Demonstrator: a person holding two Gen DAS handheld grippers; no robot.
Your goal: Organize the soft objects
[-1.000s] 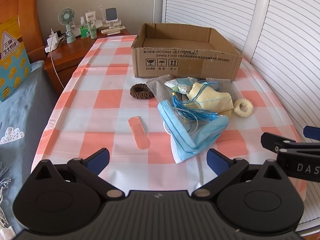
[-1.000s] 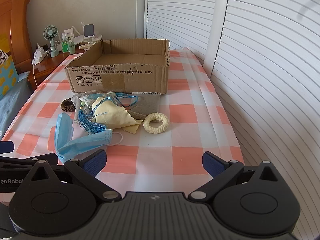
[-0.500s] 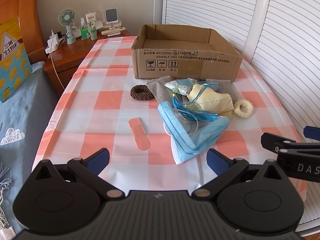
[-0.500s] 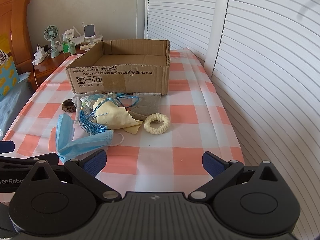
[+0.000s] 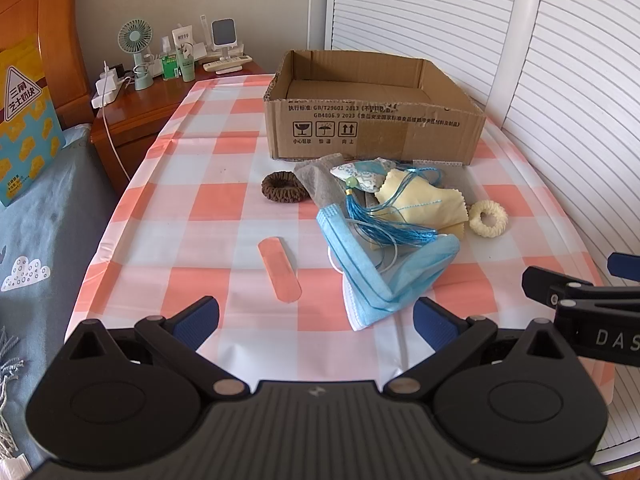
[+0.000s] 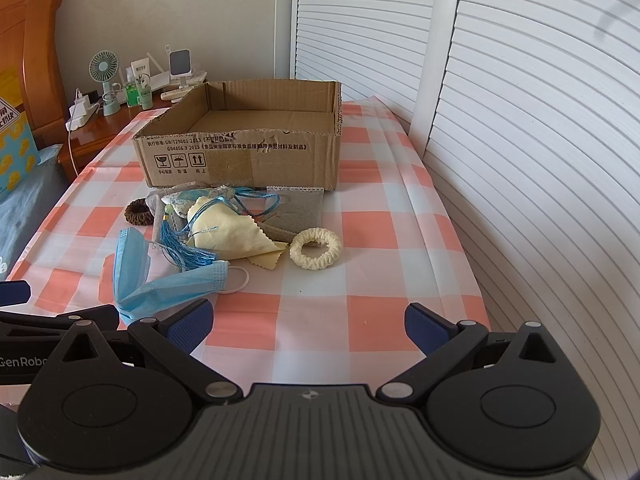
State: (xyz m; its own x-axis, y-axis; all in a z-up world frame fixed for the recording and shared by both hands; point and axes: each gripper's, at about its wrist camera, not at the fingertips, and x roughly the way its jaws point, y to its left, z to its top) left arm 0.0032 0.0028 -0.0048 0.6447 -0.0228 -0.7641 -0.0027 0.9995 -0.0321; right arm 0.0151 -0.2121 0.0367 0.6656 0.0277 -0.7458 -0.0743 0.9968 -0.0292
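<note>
An open cardboard box [image 5: 372, 132] [image 6: 240, 156] stands at the far end of the checked table. In front of it lies a pile of soft things: a blue face mask [image 5: 380, 276] [image 6: 160, 284], a yellow cloth [image 5: 424, 208] [image 6: 232, 236], a blue tassel sachet [image 5: 360, 176] [image 6: 180, 208], a grey cloth [image 5: 316, 184] [image 6: 296, 212]. A brown hair tie [image 5: 282, 187] [image 6: 138, 212], a cream hair tie [image 5: 488, 219] [image 6: 316, 248] and a pink plaster [image 5: 279, 270] lie beside it. My left gripper [image 5: 316, 318] and right gripper [image 6: 308, 322] are open and empty, near the table's front edge.
A wooden nightstand [image 5: 144, 96] at the far left carries a small fan [image 5: 136, 40], bottles and chargers. A bed with blue bedding [image 5: 36, 216] runs along the left. White louvred doors [image 6: 520, 120] stand close on the right.
The right wrist view has crept slightly forward and left; the pile and box look a little nearer. The left gripper has barely moved. Both grippers stay open.
</note>
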